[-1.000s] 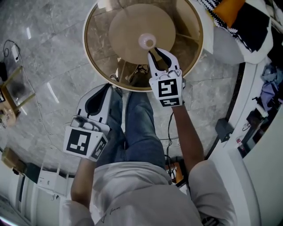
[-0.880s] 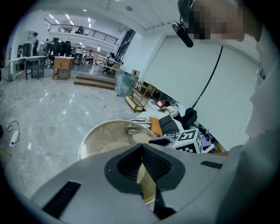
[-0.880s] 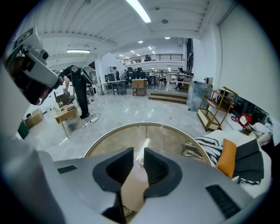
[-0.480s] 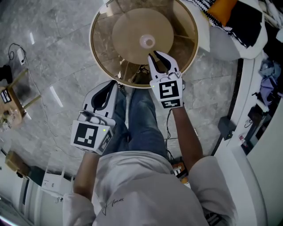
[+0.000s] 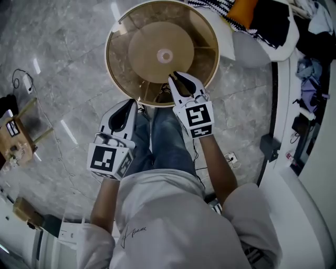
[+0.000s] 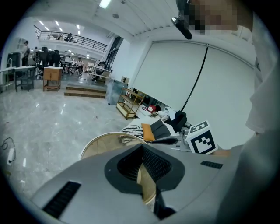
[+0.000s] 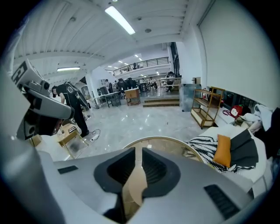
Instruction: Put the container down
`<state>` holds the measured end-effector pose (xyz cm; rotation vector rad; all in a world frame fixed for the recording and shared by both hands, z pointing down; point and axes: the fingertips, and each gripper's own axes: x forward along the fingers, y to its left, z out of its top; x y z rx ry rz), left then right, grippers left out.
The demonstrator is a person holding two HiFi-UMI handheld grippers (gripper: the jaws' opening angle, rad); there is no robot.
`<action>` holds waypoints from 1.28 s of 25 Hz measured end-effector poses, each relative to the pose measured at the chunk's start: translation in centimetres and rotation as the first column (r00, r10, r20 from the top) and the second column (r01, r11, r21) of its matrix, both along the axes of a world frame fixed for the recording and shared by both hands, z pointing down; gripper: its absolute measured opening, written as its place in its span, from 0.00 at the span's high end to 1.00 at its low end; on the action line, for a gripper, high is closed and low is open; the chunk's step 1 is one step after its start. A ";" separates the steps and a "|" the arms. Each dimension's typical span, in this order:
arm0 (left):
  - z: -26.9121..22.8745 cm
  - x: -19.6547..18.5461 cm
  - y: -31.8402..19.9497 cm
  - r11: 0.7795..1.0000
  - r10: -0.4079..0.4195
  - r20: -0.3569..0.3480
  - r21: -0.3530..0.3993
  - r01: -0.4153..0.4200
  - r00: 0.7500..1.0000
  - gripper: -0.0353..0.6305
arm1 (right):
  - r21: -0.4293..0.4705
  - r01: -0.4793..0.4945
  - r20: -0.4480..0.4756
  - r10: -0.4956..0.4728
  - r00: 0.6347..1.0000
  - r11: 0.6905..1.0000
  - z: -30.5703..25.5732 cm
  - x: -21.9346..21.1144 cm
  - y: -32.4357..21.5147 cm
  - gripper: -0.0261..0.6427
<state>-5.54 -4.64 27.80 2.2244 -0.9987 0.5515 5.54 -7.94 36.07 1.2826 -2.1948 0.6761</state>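
The container (image 5: 165, 54), a small pale round cup, stands alone on the centre disc of the round glass table (image 5: 108, 57). My right gripper (image 5: 176, 78) hangs over the table's near rim, a hand's width short of the container. Its jaws are closing, a narrow slit still shows, and nothing is between them (image 7: 136, 151). My left gripper (image 5: 131, 103) is held lower, over the person's left knee and off the table. Its tips meet with nothing in them (image 6: 142, 146). In both gripper views the jaws hide the container.
A white sofa beyond the table carries a striped throw (image 7: 205, 146), an orange cushion (image 5: 242, 8) and dark clothes. A small wooden side table (image 5: 18, 128) and cables lie on the marble floor at left. White curved furniture (image 5: 286, 199) runs along the right.
The right gripper has drawn back from the container toward the person, leaving it on the table. Its jaws have narrowed. The left gripper has hardly moved.
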 end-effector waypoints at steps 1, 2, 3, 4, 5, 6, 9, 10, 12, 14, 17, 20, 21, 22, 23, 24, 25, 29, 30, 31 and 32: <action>-0.4 0.0 -0.1 1.000 0.001 -0.004 0.007 -0.001 1.000 0.92 | 0.005 -0.007 0.003 0.007 1.000 1.000 -0.7 0.0 0.2 0.88; -0.9 0.0 -0.1 1.000 0.003 -0.007 0.014 -0.003 1.000 0.92 | 0.009 -0.012 0.004 0.012 1.000 1.000 -1.3 0.0 0.3 0.88; -1.4 -0.1 -0.1 1.000 0.004 -0.010 0.020 -0.004 1.000 0.92 | 0.013 -0.014 0.005 0.014 1.000 1.000 -2.0 -0.1 0.5 0.88; -1.9 -0.1 -0.2 1.000 0.006 -0.014 0.025 -0.006 1.000 0.92 | 0.017 -0.014 0.005 0.014 1.000 1.000 -2.6 -0.3 0.7 0.88; -2.4 -0.2 -0.1 1.000 0.008 -0.019 0.030 -0.007 1.000 0.92 | 0.021 -0.012 0.004 0.012 1.000 1.000 -3.2 -0.4 0.9 0.88; -2.8 -0.3 -0.1 0.999 0.008 -0.024 0.034 -0.007 1.000 0.92 | 0.026 -0.010 0.002 0.010 1.000 1.000 -3.9 -0.6 1.1 0.88; -3.9 -0.3 -0.1 0.999 0.007 -0.040 0.050 -0.005 0.999 0.92 | 0.044 -0.007 0.002 0.007 1.000 0.999 -5.6 -0.9 1.5 0.88; -4.2 -0.3 0.0 0.999 0.007 -0.044 0.054 -0.005 0.999 0.92 | 0.048 -0.008 0.006 0.008 1.000 0.999 -6.1 -1.0 1.7 0.88; -4.8 -0.4 0.2 0.998 0.009 -0.052 0.061 -0.006 0.999 0.92 | 0.054 -0.007 0.012 0.006 1.000 0.999 -7.0 -1.4 2.1 0.89; -5.5 -0.4 0.4 0.998 0.015 -0.064 0.065 -0.011 0.998 0.92 | 0.058 -0.004 0.020 0.003 1.000 0.998 -8.1 -1.8 2.6 0.89; -6.9 -0.3 0.4 0.998 0.022 -0.094 0.068 -0.015 0.995 0.92 | 0.066 -0.005 0.032 0.003 0.999 0.998 -9.7 -2.4 3.2 0.90; -8.0 -0.4 0.2 0.996 0.024 -0.107 0.088 -0.014 0.994 0.92 | 0.082 -0.018 0.042 0.015 0.999 0.996 -11.2 -2.7 3.3 0.90; -8.4 -0.3 0.3 0.996 0.026 -0.110 0.093 -0.016 0.994 0.92 | 0.085 -0.026 0.046 0.023 0.999 0.996 -11.6 -2.7 3.4 0.90; -8.7 -0.4 0.4 0.995 0.029 -0.113 0.097 -0.018 0.993 0.92 | 0.087 -0.035 0.050 0.030 0.998 0.996 -12.1 -2.7 3.6 0.91; -9.0 -0.4 0.5 0.995 0.033 -0.117 0.100 -0.021 0.993 0.92 | 0.089 -0.041 0.053 0.036 0.998 0.995 -12.6 -2.8 3.7 0.91; -9.3 -0.6 0.6 0.994 0.037 -0.120 0.102 -0.025 0.992 0.92 | 0.092 -0.045 0.055 0.040 0.998 0.995 -13.1 -2.9 3.8 0.92; -9.6 -0.7 0.7 0.994 0.041 -0.123 0.104 -0.029 0.992 0.92 | 0.095 -0.048 0.056 0.043 0.998 0.994 -13.6 -3.0 3.9 0.92; -10.7 -0.8 1.2 0.993 0.064 -0.135 0.108 -0.050 0.989 0.92 | 0.110 -0.053 0.051 0.047 0.998 0.993 -15.6 -3.2 4.5 0.93; -10.9 -0.8 1.4 0.993 0.072 -0.138 0.108 -0.058 0.988 0.92 | 0.113 -0.057 0.049 0.052 0.997 0.992 -16.1 -3.2 4.6 0.93; -11.1 -0.8 1.6 0.992 0.083 -0.140 0.109 -0.068 0.987 0.92 | 0.113 -0.064 0.050 0.058 0.997 0.992 -16.5 -3.1 4.8 0.93; -11.4 -0.8 1.8 0.991 0.094 -0.140 0.113 -0.078 0.986 0.92 | 0.113 -0.071 0.051 0.066 0.997 0.991 -16.9 -3.1 4.9 0.93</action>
